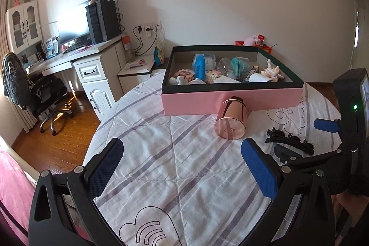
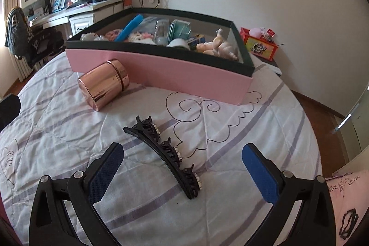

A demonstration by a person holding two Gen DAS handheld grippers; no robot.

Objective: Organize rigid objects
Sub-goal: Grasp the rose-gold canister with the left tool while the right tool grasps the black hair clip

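While the rose-gold canister (image 2: pixel 103 85) lies on its side on the striped bedspread (image 2: pixel 230 153), its lid end touches the near pink wall of the storage box (image 2: pixel 161 75). Faint print runs along its side, too small to read. The black hair clip (image 2: pixel 166 153) lies to its right, nearer the cameras, well apart from the canister and box.

Box holds a blue bottle (image 2: pixel 130 27), clear cup (image 2: pixel 161 32), teal container (image 2: pixel 181 30), pale doll (image 2: pixel 219 46) and other small items I can't identify. Red box (image 2: pixel 259 45) on the far right carries a skull print. Pink fabric (image 2: pixel 346 200) at near right has handwritten text, partly "LOSERSD"-like, not reliably legible.

Left gripper (image 1: pixel 182 170): jaws spread wide, empty, over bare bedspread, canister ahead of them and apart. Right gripper (image 2: pixel 182 173): jaws spread wide, hair clip's near end between the fingers, no contact visible with either blue pad (image 2: pixel 261 173).

Desk with PC tower (image 1: pixel 102 20) at far left.
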